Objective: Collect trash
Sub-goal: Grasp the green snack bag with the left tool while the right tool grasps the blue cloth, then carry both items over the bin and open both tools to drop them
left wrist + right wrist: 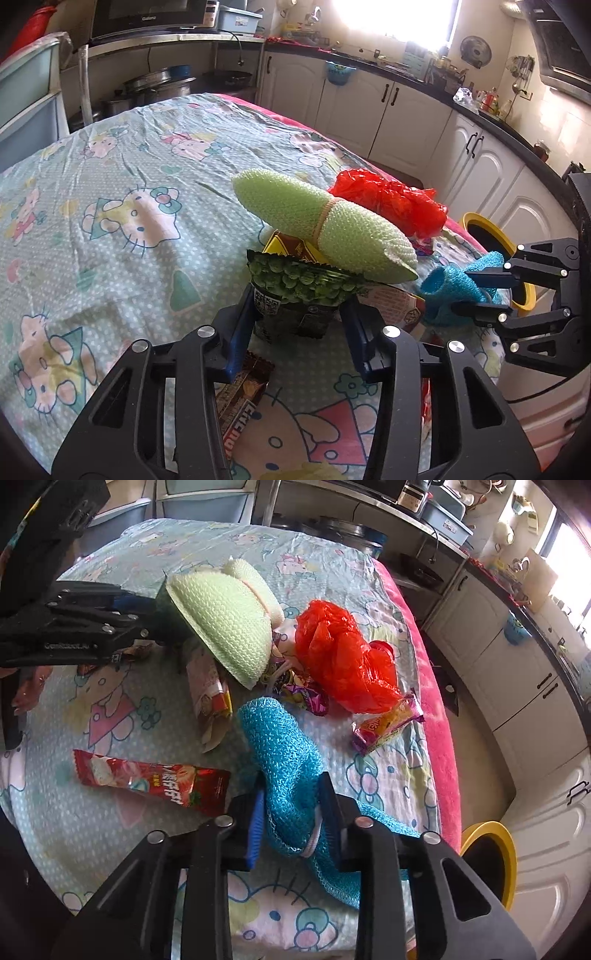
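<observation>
While my right gripper (291,812) pinches the one blue mesh cloth (280,746), its length running away from me, my left gripper (295,325) straddles one green pea packet (299,284), jaws spread, beneath one green foam roll (325,225) lying crosswise.

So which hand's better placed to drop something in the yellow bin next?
Right. The right gripper grips the blue mesh cloth near the yellow bin; the left gripper sits farther in.
</observation>
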The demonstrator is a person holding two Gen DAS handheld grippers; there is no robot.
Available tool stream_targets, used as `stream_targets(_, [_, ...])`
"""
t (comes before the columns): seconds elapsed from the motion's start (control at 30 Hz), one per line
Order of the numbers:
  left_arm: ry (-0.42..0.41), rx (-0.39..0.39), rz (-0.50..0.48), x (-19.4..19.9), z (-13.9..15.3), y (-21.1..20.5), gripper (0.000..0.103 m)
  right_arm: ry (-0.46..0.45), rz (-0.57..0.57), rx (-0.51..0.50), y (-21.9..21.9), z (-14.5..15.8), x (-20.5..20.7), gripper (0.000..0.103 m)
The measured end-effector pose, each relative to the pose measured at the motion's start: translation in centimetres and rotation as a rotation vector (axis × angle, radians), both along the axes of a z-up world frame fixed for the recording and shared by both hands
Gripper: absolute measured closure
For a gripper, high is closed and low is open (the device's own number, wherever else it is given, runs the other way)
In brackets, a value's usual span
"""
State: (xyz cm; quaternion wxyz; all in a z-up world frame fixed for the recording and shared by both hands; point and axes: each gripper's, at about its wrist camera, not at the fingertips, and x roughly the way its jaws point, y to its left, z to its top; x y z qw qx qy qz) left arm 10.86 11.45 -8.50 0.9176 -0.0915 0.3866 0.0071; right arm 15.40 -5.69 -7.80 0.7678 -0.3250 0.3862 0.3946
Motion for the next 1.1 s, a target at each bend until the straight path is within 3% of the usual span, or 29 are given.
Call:
stream_targets(0.3, [-0.035, 0.006, -0.006, -1.2, 1.8, 0.6, 0.075, 0.011, -0.046, 0.098, -1.1, 1.9, -1.1, 0.08])
stream_targets(0.6, [-0.079, 0.032, 0.001, -3.3, 4.9, 1.0, 0.075, 0.009, -0.095, 0.206, -1.9, 4.4, -2.3, 0.081])
stream_targets(1.1, [-0.191, 0.048, -0.079, -3.0, 10.0, -3.3, 0.075, -0.048, -0.199, 0.403, -5.8, 10.1, -2.8, 0.081])
